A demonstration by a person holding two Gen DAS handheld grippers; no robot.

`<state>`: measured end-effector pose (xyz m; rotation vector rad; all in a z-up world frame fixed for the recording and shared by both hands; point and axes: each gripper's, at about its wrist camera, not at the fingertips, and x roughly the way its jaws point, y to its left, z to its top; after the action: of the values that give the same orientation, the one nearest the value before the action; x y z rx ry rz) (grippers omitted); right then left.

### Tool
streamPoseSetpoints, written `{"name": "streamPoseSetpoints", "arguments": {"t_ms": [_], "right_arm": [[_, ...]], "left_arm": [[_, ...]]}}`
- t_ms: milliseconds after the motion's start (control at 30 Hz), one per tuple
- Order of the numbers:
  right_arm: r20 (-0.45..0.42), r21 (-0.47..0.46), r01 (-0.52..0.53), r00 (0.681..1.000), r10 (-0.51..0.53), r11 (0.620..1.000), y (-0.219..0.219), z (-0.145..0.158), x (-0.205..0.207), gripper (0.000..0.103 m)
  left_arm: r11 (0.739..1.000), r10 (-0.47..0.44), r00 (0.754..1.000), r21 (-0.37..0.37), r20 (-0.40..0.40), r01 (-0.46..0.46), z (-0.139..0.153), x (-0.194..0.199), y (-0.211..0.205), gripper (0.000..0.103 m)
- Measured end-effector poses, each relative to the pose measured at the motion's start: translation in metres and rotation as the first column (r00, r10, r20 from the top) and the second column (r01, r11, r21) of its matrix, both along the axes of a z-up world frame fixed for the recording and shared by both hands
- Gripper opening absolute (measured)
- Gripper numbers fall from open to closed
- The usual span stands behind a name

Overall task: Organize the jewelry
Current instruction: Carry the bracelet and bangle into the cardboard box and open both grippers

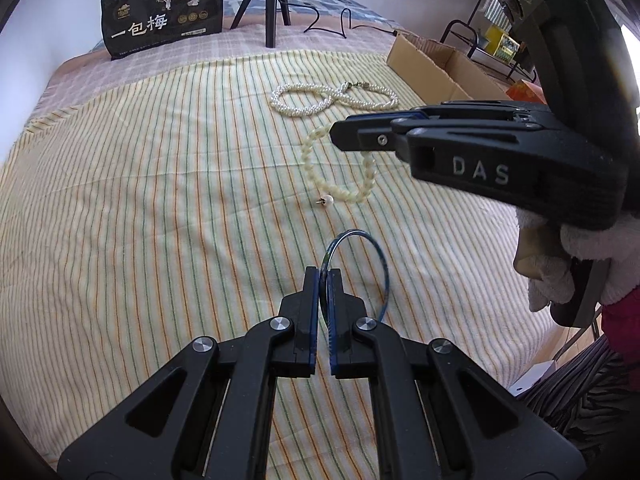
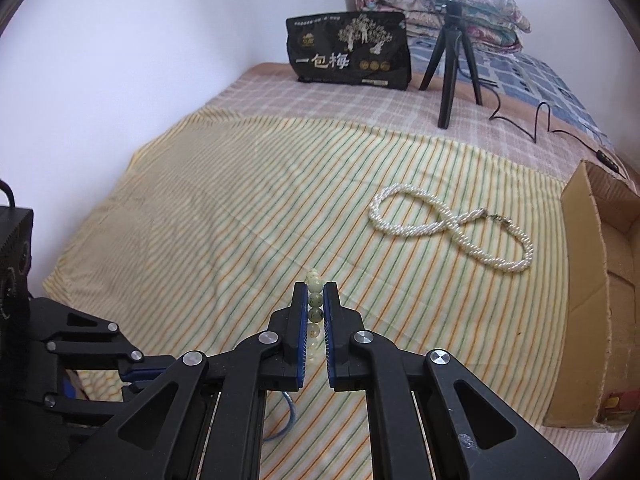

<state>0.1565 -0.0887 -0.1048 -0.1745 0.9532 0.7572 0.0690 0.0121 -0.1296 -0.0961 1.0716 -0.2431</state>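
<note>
Nearest, over the striped cloth [image 1: 140, 200]: left gripper [image 1: 323, 276] clamped on a thin blue bangle [image 1: 376, 252], hoop standing up past the fingertips. Just to the right and farther: right gripper [image 2: 315, 292] pinched on a pale-green bead bracelet [image 1: 360, 176], loop dangling below the tips. Beside that loop on the cloth, a small pearl earring [image 1: 326, 201]. Farther right, a white pearl necklace [image 2: 452, 228] lying in a figure eight, near a cardboard box [image 2: 592, 280]. Far back: black snack bag [image 2: 350, 52], tripod [image 2: 450, 64].
</note>
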Motion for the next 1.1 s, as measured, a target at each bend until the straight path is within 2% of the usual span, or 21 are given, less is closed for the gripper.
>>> {"name": "streamPoseSetpoints", "arguments": {"t_ms": [233, 600, 1100], "right_arm": [[0.027, 0.049, 0.046, 0.999, -0.047, 0.998, -0.018, 0.02, 0.008, 0.006], [0.065, 0.074, 0.128, 0.989, -0.132, 0.989, -0.059, 0.037, 0.022, 0.006], [0.118, 0.127, 0.271, 0.951, -0.286, 0.954, -0.135, 0.07, 0.047, 0.006]], "left_arm": [[1.0, -0.01, 0.999, -0.009, 0.042, 0.01, 0.019, 0.0, -0.008, 0.001], [0.999, -0.018, 0.995, -0.037, 0.102, 0.021, 0.044, 0.012, -0.019, 0.001], [0.994, -0.076, 0.98, -0.068, 0.183, 0.09, 0.081, 0.044, -0.064, 0.001]]}}
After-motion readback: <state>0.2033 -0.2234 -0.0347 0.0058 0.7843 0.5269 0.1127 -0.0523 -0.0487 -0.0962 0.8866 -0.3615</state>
